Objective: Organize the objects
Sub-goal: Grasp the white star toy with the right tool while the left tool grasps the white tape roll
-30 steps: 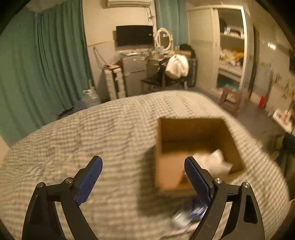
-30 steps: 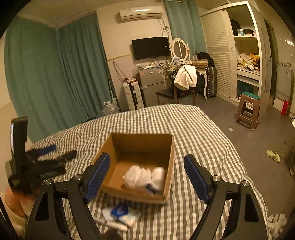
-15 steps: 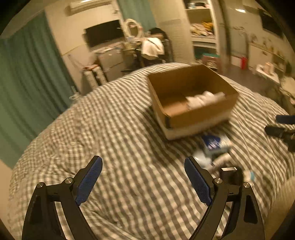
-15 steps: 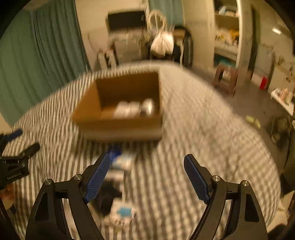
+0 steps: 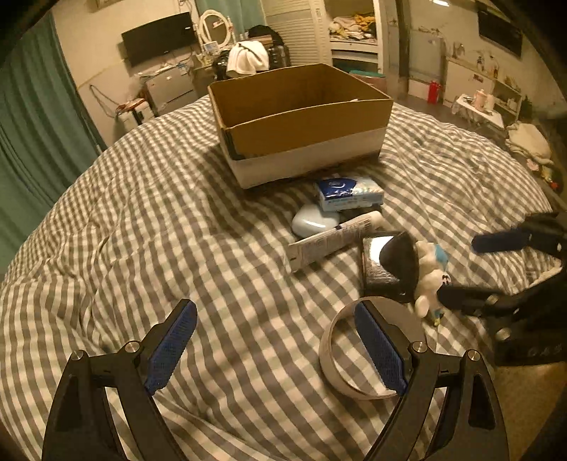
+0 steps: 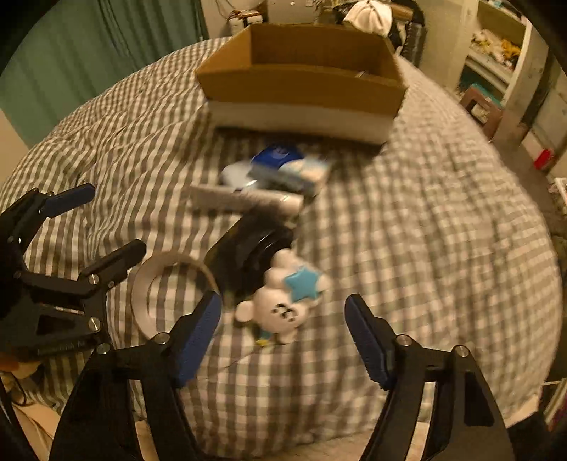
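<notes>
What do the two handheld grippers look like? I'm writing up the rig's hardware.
Both match: the left gripper and right gripper have matte black, angular plastic arms with triangular cut-outs and silver screws at the joints. Each finger carries a long, textured blue pad. Faint, unreadable lettering marks the body. No cables or sleeves are clearly visible.

— What sort of place is shown?
— A home bedroom: a checked bed cover (image 5: 149, 227) is seen, with teal curtains (image 5: 24, 117), a wall television (image 5: 157, 37) and open wardrobe shelves (image 5: 354, 28) beyond the bed.
</notes>
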A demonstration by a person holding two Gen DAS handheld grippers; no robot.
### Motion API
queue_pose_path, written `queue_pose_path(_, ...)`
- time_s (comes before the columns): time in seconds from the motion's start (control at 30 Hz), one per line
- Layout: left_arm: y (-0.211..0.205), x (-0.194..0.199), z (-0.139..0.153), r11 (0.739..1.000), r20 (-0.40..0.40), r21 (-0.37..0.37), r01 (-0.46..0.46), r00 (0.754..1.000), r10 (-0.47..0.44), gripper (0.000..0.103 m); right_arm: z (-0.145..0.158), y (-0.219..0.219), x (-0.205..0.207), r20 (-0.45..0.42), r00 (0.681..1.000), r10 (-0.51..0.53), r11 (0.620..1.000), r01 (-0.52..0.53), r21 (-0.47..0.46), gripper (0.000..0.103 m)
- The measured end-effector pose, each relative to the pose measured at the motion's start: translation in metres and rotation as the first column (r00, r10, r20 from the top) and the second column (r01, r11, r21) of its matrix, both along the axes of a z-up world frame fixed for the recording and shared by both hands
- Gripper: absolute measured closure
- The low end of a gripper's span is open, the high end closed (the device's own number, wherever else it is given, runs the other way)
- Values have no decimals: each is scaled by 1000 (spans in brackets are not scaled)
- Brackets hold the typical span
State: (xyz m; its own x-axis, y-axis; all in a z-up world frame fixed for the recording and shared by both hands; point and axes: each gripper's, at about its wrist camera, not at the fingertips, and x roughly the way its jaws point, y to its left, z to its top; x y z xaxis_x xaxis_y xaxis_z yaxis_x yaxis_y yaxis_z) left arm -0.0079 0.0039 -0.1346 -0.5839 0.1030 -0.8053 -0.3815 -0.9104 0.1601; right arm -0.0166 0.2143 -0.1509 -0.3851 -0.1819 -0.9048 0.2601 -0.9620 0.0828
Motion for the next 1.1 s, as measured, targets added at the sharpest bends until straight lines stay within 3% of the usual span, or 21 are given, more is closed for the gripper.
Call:
queue_pose_path(0.1,-3,1,-3,999,22,31,-42,999,41,10,-14,-4,0,11,1000,26,1000,-27,12,40)
queue_pose_path(0.2,-2,0,-11,996,65,54,-67,996,63,10,-22,-4,0,-1,999,40,998,-40,43,40)
queue_pose_path(0.43,11,-1,-28,998,98,18,-54,994,52,10,-38,3,-9,14,999,42,999,-42,13,44)
queue_pose_path(0.6,19,-6,-50,999,171,23,-47,984,43,20,-47,2,-13,24,998,49,999,-49,-7,46)
queue_pose_path(0.83,29,-2,-66,1000,200,0,-10,980,10,47,-54,3,-19,34,999,39,999,-38,-22,52)
queue_pose_path(0.9,30,-1,-65,1000,208,21,3,978,-7,67,-56,1,-20,34,998,43,999,-42,-21,53)
queue_pose_path(1.1,25,0,-61,999,196,30,-24,980,17,84,-63,3,-25,53,998,33,999,-30,-44,53)
